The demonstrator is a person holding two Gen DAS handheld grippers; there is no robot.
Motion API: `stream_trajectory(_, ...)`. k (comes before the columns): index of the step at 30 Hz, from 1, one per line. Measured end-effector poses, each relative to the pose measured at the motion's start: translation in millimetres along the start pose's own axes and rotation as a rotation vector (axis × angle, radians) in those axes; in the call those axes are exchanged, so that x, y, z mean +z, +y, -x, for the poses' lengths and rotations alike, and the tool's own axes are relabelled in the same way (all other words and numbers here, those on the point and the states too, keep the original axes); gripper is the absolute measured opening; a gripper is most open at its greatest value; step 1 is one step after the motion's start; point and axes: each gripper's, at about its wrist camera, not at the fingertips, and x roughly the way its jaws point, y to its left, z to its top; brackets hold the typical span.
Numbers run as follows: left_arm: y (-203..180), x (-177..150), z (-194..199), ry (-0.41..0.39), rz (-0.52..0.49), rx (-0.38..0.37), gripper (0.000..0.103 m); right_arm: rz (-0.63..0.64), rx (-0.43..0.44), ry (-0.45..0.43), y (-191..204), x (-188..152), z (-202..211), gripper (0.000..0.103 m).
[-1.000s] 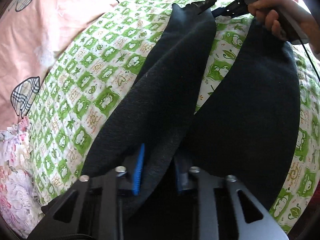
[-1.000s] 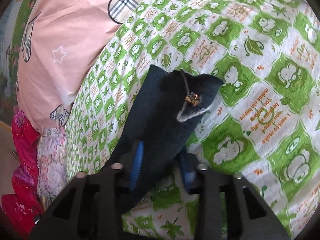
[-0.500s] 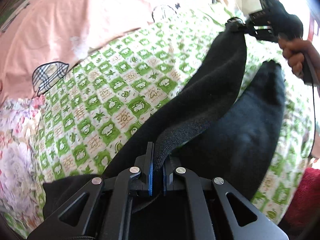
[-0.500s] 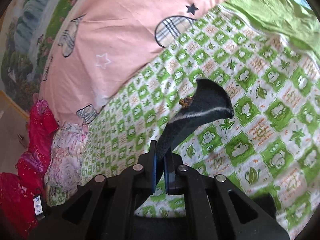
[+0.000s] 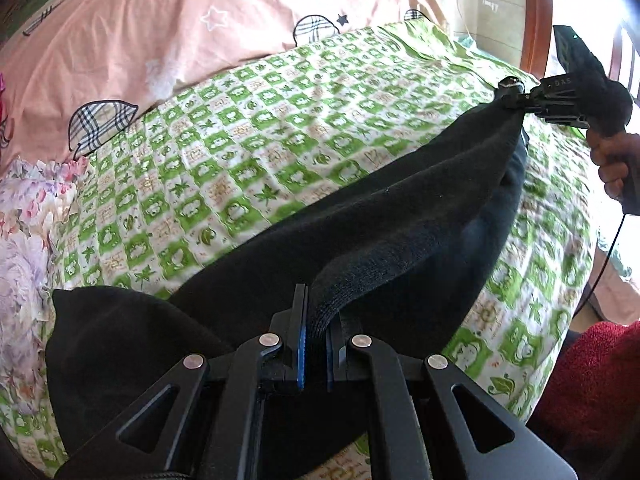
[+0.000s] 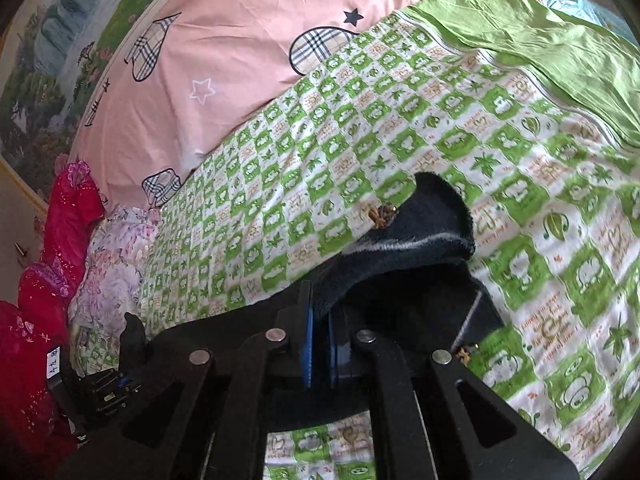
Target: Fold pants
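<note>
The dark fleece pants (image 5: pixel 400 216) hang stretched over the green-and-white checked bed cover (image 5: pixel 260 152). My left gripper (image 5: pixel 316 344) is shut on one end of the pants, low in the left wrist view. My right gripper (image 6: pixel 320 340) is shut on the other end, where the cuff (image 6: pixel 436 220) curls up with a pale stripe and a small brown ornament (image 6: pixel 382 214). The right gripper also shows at the upper right of the left wrist view (image 5: pixel 516 92), holding the fabric taut above the bed. A loose part of the pants (image 5: pixel 112 332) droops at the lower left.
A pink quilt (image 5: pixel 168 28) with plaid hearts lies at the far side of the bed. A floral cloth (image 5: pixel 24 220) and red fabric (image 6: pixel 44 280) lie at the left. A wooden bed frame (image 5: pixel 538 12) stands at the far right. A red towel (image 5: pixel 592 380) is at the lower right.
Both grippers have closed on the pants and lifted them off the bed. The fabric is now stretched between them, and both views look further across the bed.
</note>
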Motion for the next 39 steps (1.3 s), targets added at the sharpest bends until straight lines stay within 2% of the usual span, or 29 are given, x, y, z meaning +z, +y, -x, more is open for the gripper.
stream_trajectory(8,-11.0,-21.0,-16.1,0.058,0.006,-0.029,0.005,-0.018,-0.088,0.043,-23.9,-21.3,-17.4,0.007)
stream_trajectory(10,-13.9,-25.5,-22.9,0.079,0.007,-0.028,0.006,-0.034,-0.108,0.054,-29.0,-23.5,-19.6,0.011)
stream_trajectory(11,-16.1,-27.7,-25.6,0.091,0.005,-0.026,0.007,-0.041,-0.111,0.063,-31.0,-24.2,-20.4,0.019)
stream_trajectory(13,-19.3,-29.5,-24.2,0.094,0.003,-0.011,0.011,-0.056,-0.096,0.064,-31.7,-26.4,-15.2,0.023)
stream_trajectory(17,-18.8,-32.0,-10.1,0.076,0.038,-0.010,0.032,-0.035,-0.094,0.032,-27.7,-30.4,7.8,0.028)
stream_trajectory(20,-14.5,-36.5,2.3,0.064,0.089,-0.006,0.048,0.008,-0.113,-0.009,-19.8,-34.5,27.6,0.037)
stream_trajectory(21,-12.6,-38.1,6.6,0.057,0.108,-0.012,0.049,0.028,-0.128,-0.027,-16.0,-36.2,34.5,0.042)
stream_trajectory(23,-7.9,-41.1,15.8,0.044,0.151,-0.016,0.050,0.051,-0.138,-0.057,-9.9,-39.0,42.8,0.044)
stream_trajectory(24,-6.1,-41.2,19.4,0.040,0.170,-0.011,0.054,0.067,-0.133,-0.067,-5.9,-40.6,45.7,0.044)
stream_trajectory(27,8.0,-43.3,29.5,0.032,0.250,0.027,0.067,0.115,-0.072,-0.042,11.4,-45.9,39.8,0.044)
stream_trajectory(31,44.8,-39.2,33.0,0.063,0.375,0.125,0.067,0.208,0.017,0.042,46.2,-58.8,11.5,0.044)
stream_trajectory(34,78.5,-34.9,36.9,0.091,0.499,0.145,0.070,0.295,0.097,0.129,78.8,-70.6,-15.2,0.044)
stream_trajectory(36,101.7,-29.8,36.7,0.115,0.578,0.159,0.078,0.388,0.144,0.189,107.2,-79.2,-32.9,0.044)
stream_trajectory(39,129.9,-17.9,29.9,0.158,0.644,0.176,0.078,0.512,0.212,0.240,146.4,-96.9,-48.7,0.044)
